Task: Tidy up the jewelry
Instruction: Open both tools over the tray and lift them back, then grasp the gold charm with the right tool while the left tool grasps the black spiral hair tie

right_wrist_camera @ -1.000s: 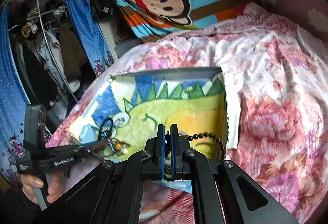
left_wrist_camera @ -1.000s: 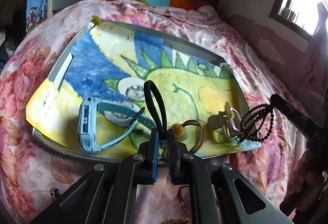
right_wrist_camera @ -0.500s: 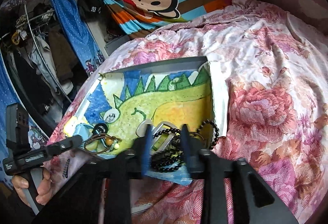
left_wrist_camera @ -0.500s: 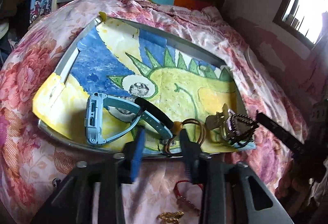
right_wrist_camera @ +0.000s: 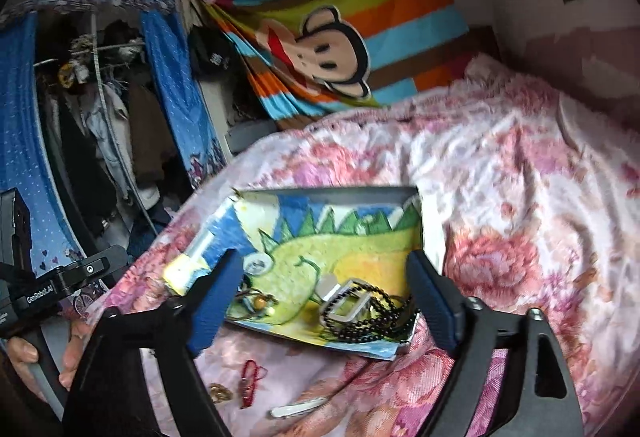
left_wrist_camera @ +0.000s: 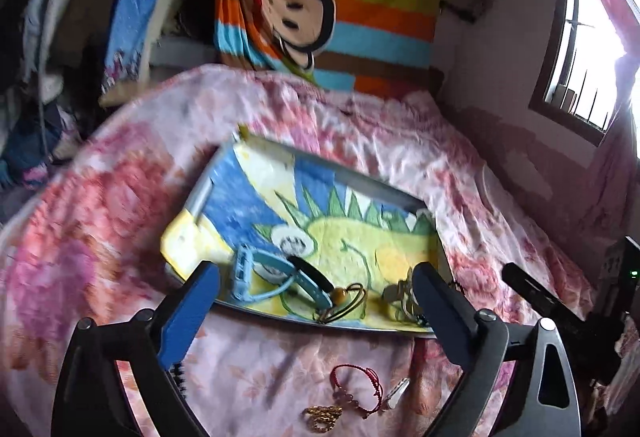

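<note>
A grey tray [left_wrist_camera: 362, 175] lined with a dinosaur drawing lies on the floral bedspread. On its near edge are a light blue watch [left_wrist_camera: 256, 273], a black hair tie [left_wrist_camera: 310, 271], a brown hair tie with a bead [left_wrist_camera: 346, 297] and a silver clip [left_wrist_camera: 400, 293]. My left gripper [left_wrist_camera: 314, 269] hovers above them, jaws opening wide, holding nothing. In the right wrist view a black bead bracelet [right_wrist_camera: 372, 315] rests over a silver buckle [right_wrist_camera: 348, 301] at the tray's corner. My right gripper [right_wrist_camera: 323, 257] is above it, jaws opening, with nothing held.
Loose on the bedspread [left_wrist_camera: 100, 237] before the tray lie a red cord bracelet [left_wrist_camera: 356, 385], a gold chain [left_wrist_camera: 322, 417] and a white clip [left_wrist_camera: 396, 395]. A striped monkey blanket [left_wrist_camera: 340, 17] hangs behind. Hanging clothes [right_wrist_camera: 100, 125] are at left. A hand [right_wrist_camera: 24, 353] holds the left tool.
The left gripper let go of the black hair tie and the right let go of the black bead bracelet; both now lie on the tray. Both grippers opened wide and drew back and up.
</note>
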Demonstrator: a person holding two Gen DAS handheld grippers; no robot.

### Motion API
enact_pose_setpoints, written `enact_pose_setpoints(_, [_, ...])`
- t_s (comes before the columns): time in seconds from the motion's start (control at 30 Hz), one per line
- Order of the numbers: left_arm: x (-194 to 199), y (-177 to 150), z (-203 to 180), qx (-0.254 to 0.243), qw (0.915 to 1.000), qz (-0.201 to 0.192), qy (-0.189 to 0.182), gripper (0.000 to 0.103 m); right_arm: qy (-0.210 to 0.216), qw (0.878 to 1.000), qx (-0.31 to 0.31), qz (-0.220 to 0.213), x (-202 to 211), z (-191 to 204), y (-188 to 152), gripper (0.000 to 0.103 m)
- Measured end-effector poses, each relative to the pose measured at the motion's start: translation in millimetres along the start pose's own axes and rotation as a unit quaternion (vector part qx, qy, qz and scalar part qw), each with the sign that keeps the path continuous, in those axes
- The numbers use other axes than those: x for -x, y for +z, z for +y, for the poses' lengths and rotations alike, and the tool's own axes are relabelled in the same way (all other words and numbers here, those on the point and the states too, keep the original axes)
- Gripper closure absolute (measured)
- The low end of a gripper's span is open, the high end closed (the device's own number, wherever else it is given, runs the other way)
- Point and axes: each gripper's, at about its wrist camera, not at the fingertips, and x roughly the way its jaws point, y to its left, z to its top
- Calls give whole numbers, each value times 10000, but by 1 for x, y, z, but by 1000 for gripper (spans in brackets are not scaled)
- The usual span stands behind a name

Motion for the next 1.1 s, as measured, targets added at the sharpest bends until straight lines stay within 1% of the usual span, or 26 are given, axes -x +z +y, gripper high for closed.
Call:
enact_pose_setpoints(0.07, [15, 1, -2, -112, 9996, -218, 110, 1, 2, 9998, 99, -165, 15, 8, -1, 10])
enact_pose_setpoints(0.17, [40, -4, -4, -287, 9976, -563, 296, 0, -67, 9985, 308, -444, 42, 23, -5, 6])
enact_pose_setpoints(0.2, [48, -7, -4, -320, 9967, -659, 347, 0, -101, 9978, 382, -525, 50, 28, -7, 4])
enact_pose_setpoints(0.27, [66, -16, 0, -344, 9941, -912, 486, 0, -124, 9959, 543, -716, 69, 38, -11, 2])
enact_pose_setpoints(0.43, [99, -36, 20, -280, 9919, -1053, 649, 0, -6, 9933, 793, -839, 101, 58, -18, 2])
enact_pose_setpoints(0.5, [110, -42, 29, -231, 9918, -1042, 696, 0, 75, 9935, 826, -778, 108, 64, -23, 2])
enact_pose_setpoints(0.6, [124, -50, 43, -96, 9921, -1008, 741, 0, 140, 9944, 880, -565, 115, 70, -35, 2])
enact_pose_setpoints(0.7, [131, -59, 55, -22, 9933, -847, 785, 0, 212, 9953, 915, -247, 115, 73, -49, 2])
enact_pose_setpoints(0.8, [134, -70, 63, -58, 9948, -570, 839, 0, 276, 9954, 916, 97, 112, 73, -64, 2])
enact_pose_setpoints(0.87, [132, -76, 67, -106, 9962, -306, 814, 0, 287, 9946, 917, 391, 108, 71, -74, 2])
enact_pose_setpoints(0.93, [125, -82, 68, -152, 9968, 36, 782, 0, 278, 9934, 923, 627, 98, 70, -82, 2])
enact_pose_setpoints(0.97, [119, -85, 69, -179, 9965, 279, 771, 0, 289, 9925, 913, 760, 93, 69, -85, 2])
enact_pose_setpoints(1.07, [106, -90, 68, -289, 9943, 686, 763, 0, 414, 9868, 755, 1373, 74, 63, -97, 2])
enact_pose_setpoints(1.1, [104, -93, 68, -330, 9937, 737, 772, 0, 432, 9855, 705, 1482, 70, 63, -100, 2])
